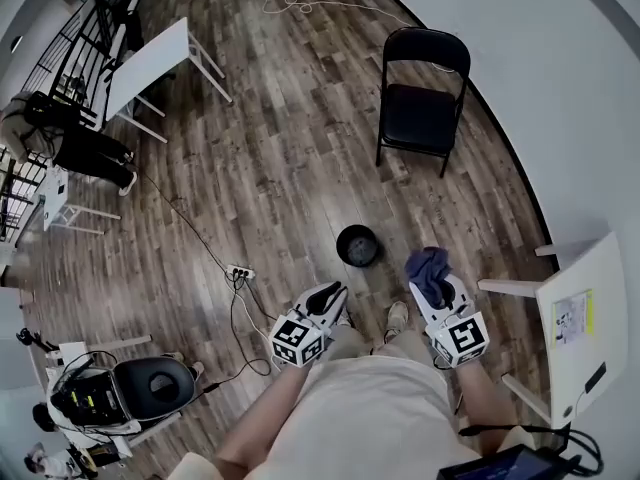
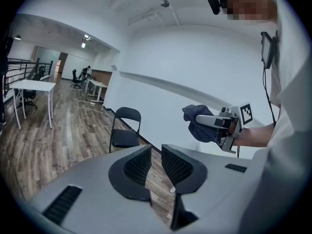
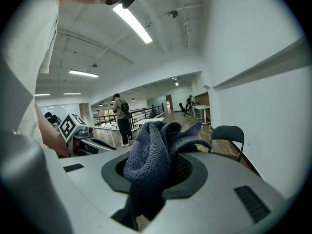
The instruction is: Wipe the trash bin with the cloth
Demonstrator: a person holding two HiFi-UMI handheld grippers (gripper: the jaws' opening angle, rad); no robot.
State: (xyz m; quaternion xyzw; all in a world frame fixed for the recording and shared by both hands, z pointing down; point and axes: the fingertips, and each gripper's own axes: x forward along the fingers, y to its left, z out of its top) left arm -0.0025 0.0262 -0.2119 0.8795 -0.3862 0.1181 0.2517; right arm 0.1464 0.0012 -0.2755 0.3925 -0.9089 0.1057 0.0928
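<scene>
The trash bin (image 1: 357, 245) is a small round black bin standing on the wood floor, just ahead of both grippers. My right gripper (image 1: 436, 286) is shut on a dark blue cloth (image 1: 428, 268), which bunches up over its jaws (image 3: 155, 156). In the left gripper view the right gripper (image 2: 214, 125) and the cloth (image 2: 197, 123) hang in the air at the right. My left gripper (image 1: 328, 294) is to the left of the bin. Its jaws stand a narrow gap apart (image 2: 155, 161) with nothing between them. The bin is not in either gripper view.
A black folding chair (image 1: 420, 98) stands by the white wall beyond the bin. A power strip and cable (image 1: 240, 273) lie on the floor to the left. A white table (image 1: 590, 318) is at the right, another (image 1: 150, 63) at the far left. A person (image 3: 122, 118) stands far off.
</scene>
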